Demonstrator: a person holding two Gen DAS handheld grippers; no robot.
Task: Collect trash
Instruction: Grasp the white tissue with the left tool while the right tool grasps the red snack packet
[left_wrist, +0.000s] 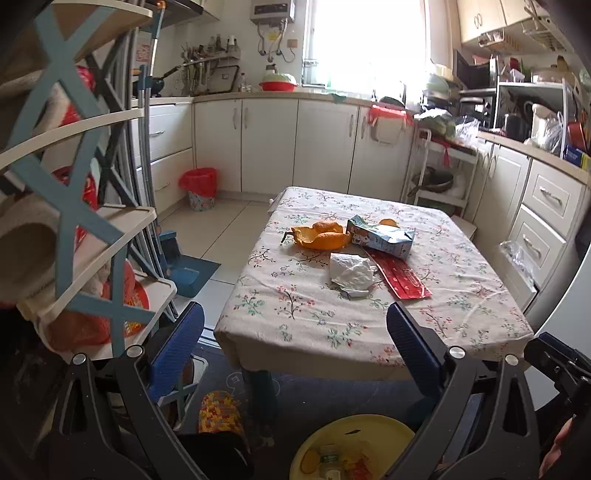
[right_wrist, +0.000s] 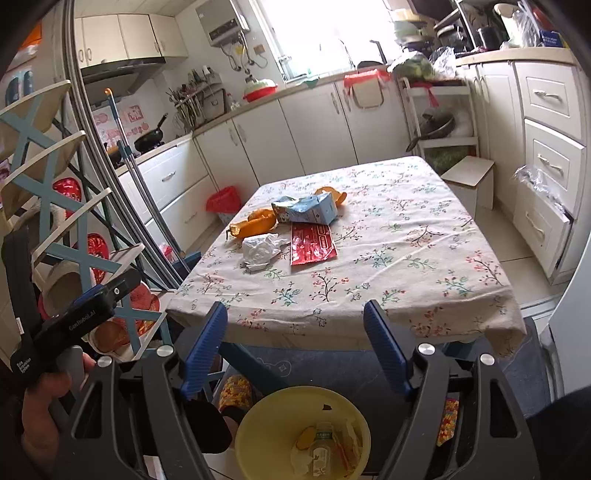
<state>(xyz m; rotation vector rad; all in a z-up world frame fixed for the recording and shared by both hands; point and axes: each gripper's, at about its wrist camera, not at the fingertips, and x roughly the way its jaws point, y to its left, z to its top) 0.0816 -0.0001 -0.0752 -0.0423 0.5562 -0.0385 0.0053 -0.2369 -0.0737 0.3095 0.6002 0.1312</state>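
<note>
A cream cloth (left_wrist: 369, 314) is showing a print of small red flowers, green leaves and dark twigs. On it, peel (left_wrist: 319, 234) is glowing orange, a carton (left_wrist: 382, 236) is showing pale blue with a cartoon figure, a wrapper (left_wrist: 400, 275) is showing red with pale markings, and a tissue (left_wrist: 351, 275) is lying white. A bucket (right_wrist: 303, 424) is showing yellow. A far bin (left_wrist: 201, 188) is wearing a red liner over a blue patterned body. The gripper pads (right_wrist: 207, 343) are showing ribbed blue on black arms. The cabinets (left_wrist: 266, 140) are showing off-white.
</note>
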